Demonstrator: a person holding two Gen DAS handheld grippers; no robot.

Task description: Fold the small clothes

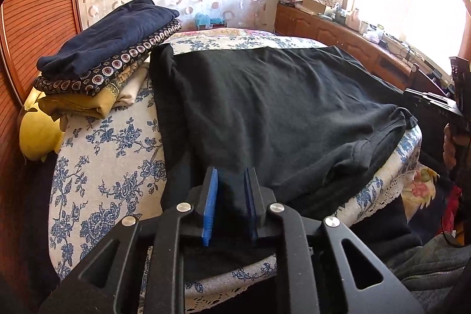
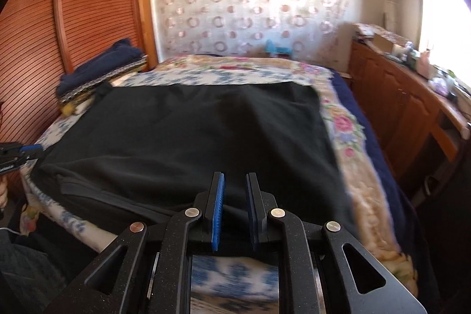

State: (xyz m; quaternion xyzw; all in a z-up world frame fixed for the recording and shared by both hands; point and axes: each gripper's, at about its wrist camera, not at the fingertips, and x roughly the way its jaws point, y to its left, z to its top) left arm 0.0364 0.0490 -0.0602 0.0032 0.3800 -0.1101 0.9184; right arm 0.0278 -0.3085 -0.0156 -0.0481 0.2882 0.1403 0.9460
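Writing: no brand, label or lettering can be read on any item in either view.
Black garment (image 1: pixel 265 108): spread flat on the bed (image 1: pixel 112 143), covering most of the blue-floral cover; its straight far edge runs across the bed, and the near edge is bunched and folded at the bed's front.
Long axis: cannot tell; it reads roughly square from both views.
Left tool (image 1: pixel 231 196): blue pads set narrowly apart over the near edge of the black cloth; whether cloth is pinched cannot be told.
Right tool (image 2: pixel 235 206): pads likewise narrowly apart above the garment's near edge; grip cannot be told, the view is blurred.
Folded stack (image 1: pixel 103 55): navy, patterned and mustard pieces piled at the far left, just beside the garment's corner.
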